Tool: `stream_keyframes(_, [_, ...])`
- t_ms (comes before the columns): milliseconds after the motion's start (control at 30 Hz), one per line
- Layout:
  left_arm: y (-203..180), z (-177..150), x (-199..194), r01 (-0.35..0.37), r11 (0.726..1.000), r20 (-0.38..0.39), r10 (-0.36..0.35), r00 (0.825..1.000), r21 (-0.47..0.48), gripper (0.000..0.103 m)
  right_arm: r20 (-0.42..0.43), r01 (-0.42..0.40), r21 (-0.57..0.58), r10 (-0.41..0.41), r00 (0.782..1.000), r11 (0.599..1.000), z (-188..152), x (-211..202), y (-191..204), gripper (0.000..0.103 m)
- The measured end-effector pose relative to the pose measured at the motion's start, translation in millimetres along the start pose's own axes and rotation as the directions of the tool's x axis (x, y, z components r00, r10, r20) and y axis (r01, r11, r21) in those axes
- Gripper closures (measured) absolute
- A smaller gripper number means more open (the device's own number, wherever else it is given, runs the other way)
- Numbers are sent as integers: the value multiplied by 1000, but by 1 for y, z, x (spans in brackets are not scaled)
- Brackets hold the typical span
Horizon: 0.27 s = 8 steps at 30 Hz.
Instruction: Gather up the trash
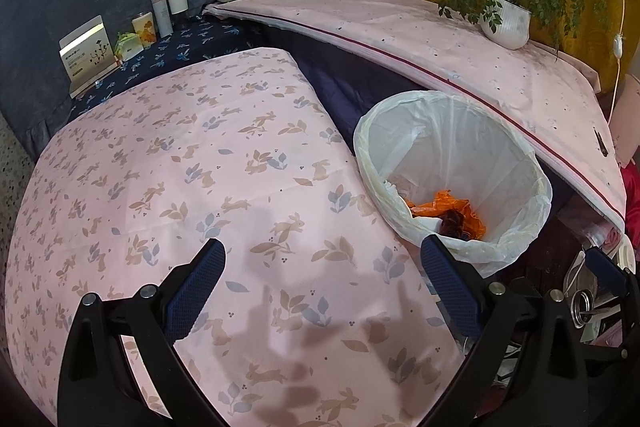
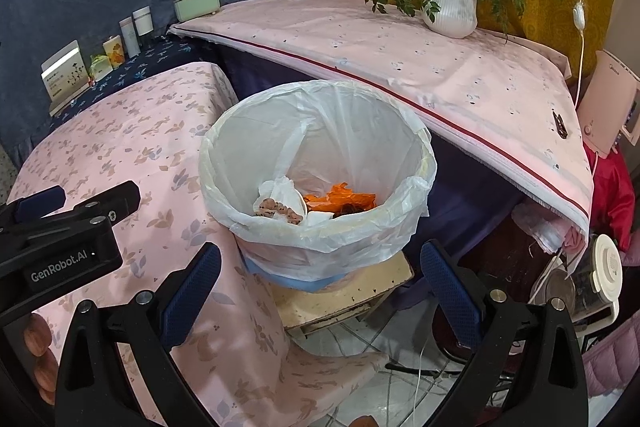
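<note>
I hold both grippers empty, jaws spread wide. My left gripper (image 1: 322,291) hovers over the pink rabbit-print cloth (image 1: 180,163), my right gripper (image 2: 320,291) near the lined bin (image 2: 316,163), which stands right of that cloth. Orange wrappers (image 2: 340,201) and crumpled tissue (image 2: 280,195) lie inside. I see no loose trash on the cloth, so I judge the drop done; next I must search for more.

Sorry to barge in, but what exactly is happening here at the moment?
A person is collecting trash with two handheld grippers. Both the left gripper and the right gripper are open and empty. The lined bin beside the pink table already holds orange wrappers and a crumpled tissue.
</note>
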<state>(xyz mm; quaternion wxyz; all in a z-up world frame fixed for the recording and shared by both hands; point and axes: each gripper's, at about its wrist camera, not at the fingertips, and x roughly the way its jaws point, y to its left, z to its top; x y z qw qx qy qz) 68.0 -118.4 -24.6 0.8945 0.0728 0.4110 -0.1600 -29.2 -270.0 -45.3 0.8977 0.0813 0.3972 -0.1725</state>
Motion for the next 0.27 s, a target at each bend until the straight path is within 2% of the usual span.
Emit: stream_keyframes(267, [-3, 2, 5, -1, 1000, 14, 1, 1000, 22, 9, 1, 5, 6, -6, 1000, 1000, 3, 2, 2, 7])
